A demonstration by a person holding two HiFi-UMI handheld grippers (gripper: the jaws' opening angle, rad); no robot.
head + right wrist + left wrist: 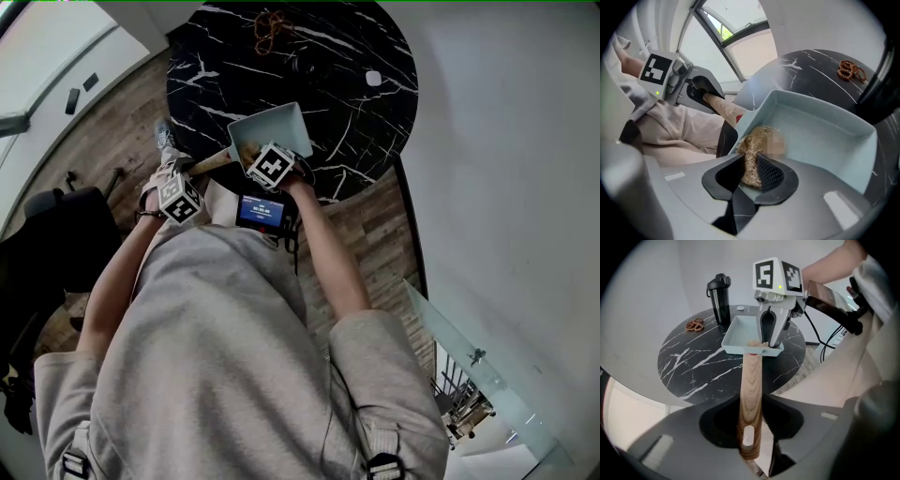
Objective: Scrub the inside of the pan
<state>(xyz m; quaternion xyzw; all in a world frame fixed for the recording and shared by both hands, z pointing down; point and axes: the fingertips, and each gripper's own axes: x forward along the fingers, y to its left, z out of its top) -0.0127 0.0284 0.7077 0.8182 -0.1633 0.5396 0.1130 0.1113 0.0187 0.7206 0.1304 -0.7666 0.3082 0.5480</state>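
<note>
At the round black marble bench (693,362), I am scrubbing a pale blue square pan (825,126).
My left tool (750,446) is gripping its wooden handle (751,380), my right tool (750,173) clamping a tan fibrous scrubber (752,140) against the handle-side wall; I judge most of the floor is left.

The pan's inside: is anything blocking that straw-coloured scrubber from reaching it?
Nothing visible blocks it. The right gripper is shut on the fibrous scrubber, which sits inside the light blue pan, by its near wall. The rest of the pan looks bare. The left gripper grips the wooden handle.
</note>
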